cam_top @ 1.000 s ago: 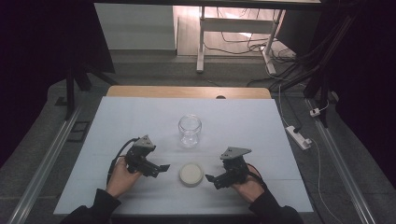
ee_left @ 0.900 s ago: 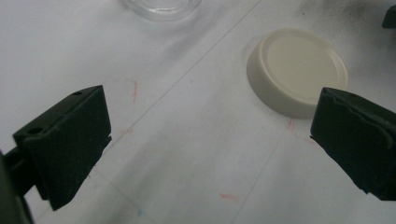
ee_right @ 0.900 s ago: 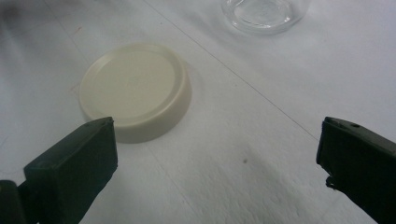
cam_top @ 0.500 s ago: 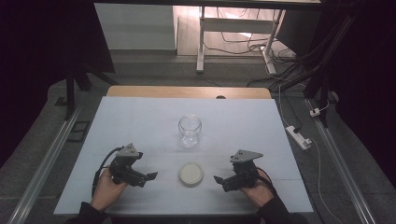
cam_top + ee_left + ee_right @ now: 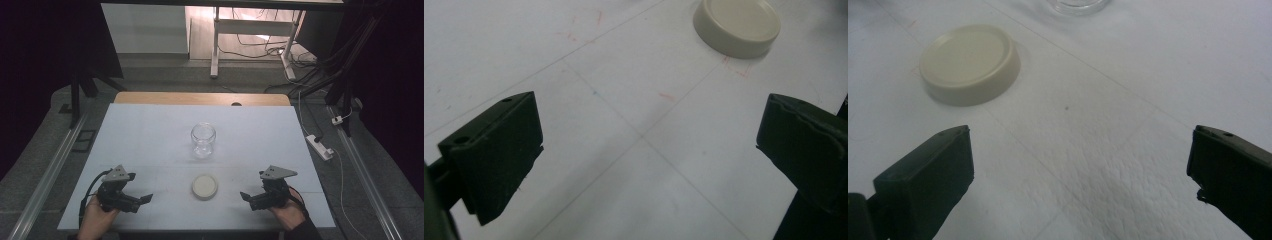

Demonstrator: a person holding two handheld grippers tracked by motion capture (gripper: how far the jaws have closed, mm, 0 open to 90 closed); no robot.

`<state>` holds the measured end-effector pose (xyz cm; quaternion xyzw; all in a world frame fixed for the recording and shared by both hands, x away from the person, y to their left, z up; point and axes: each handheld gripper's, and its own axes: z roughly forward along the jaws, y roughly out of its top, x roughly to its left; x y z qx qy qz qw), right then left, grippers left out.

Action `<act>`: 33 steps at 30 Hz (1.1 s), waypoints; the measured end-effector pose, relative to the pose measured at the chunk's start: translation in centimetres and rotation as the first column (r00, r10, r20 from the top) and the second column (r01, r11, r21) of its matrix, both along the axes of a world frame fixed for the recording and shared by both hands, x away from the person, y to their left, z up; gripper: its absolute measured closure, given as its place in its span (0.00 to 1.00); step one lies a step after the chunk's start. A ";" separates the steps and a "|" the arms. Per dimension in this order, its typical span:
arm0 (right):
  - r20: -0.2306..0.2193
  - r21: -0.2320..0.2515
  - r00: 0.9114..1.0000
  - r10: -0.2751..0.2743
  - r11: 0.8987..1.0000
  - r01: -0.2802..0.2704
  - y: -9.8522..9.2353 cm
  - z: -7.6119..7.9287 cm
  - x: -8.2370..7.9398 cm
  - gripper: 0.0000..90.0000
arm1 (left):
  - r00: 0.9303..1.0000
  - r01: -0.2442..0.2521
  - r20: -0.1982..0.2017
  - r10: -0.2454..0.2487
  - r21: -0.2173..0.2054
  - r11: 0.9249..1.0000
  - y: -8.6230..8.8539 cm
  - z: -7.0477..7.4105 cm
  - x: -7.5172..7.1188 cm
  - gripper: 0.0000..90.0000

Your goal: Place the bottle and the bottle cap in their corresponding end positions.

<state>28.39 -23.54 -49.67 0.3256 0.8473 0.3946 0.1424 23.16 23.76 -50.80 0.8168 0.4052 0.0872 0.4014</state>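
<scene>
Centrally, lid (image 5: 204, 186) lies w/ jar (image 5: 203, 140) upright behind it. Left gripper (image 5: 145, 199) & right gripper (image 5: 246, 196): jaws wide, nothing held.

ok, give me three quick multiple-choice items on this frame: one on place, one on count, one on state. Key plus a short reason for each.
1. Where is the lid relative to the glass jar?
A. on top of the jar
B. on the table, on the person's side of the jar
C. beyond the jar

2. How many jars stand on the table?
A. one
B. two
C. three

3. What state is the left gripper in?
A. shut on the lid
B. shut on nothing
C. open, holding nothing

Key: 1 B, the lid lies flat between jar and near edge. 2 A, a single jar shows. 3 C, the left gripper view shows its jaws wide apart over bare table.
</scene>
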 end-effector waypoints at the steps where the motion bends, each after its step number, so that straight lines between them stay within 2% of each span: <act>1: -0.002 0.002 1.000 -0.005 1.000 0.005 -0.2 0.0 -0.2 0.00 | 1.000 -0.004 -0.001 0.004 0.000 1.000 0.2 0.0 -0.2 0.00; 8: -0.009 0.007 0.999 -0.046 0.999 0.046 -2.0 -0.1 -1.2 0.00 | 0.999 -0.047 -0.007 0.047 0.002 0.999 1.8 -0.4 -1.7 0.00; 19: -0.004 0.006 0.995 -0.099 0.995 0.099 -4.3 0.0 -2.8 0.00 | 0.993 -0.116 -0.019 0.116 -0.002 0.993 4.0 -1.1 -4.0 0.00; 25: -0.009 0.001 0.990 -0.138 0.990 0.138 -5.2 -0.1 -3.2 0.00 | 0.990 -0.142 -0.024 0.142 0.004 0.990 4.7 -1.4 -4.8 0.00; 30: -0.009 0.024 0.986 -0.166 0.986 0.166 -5.8 0.1 -3.6 0.00 | 0.988 -0.155 -0.019 0.155 0.012 0.988 5.1 -1.5 -5.4 0.00; 33: -0.016 0.029 0.985 -0.174 0.984 0.174 -6.0 0.1 -3.8 0.00 | 0.984 -0.177 -0.022 0.177 0.020 0.984 5.4 -1.5 -5.9 0.00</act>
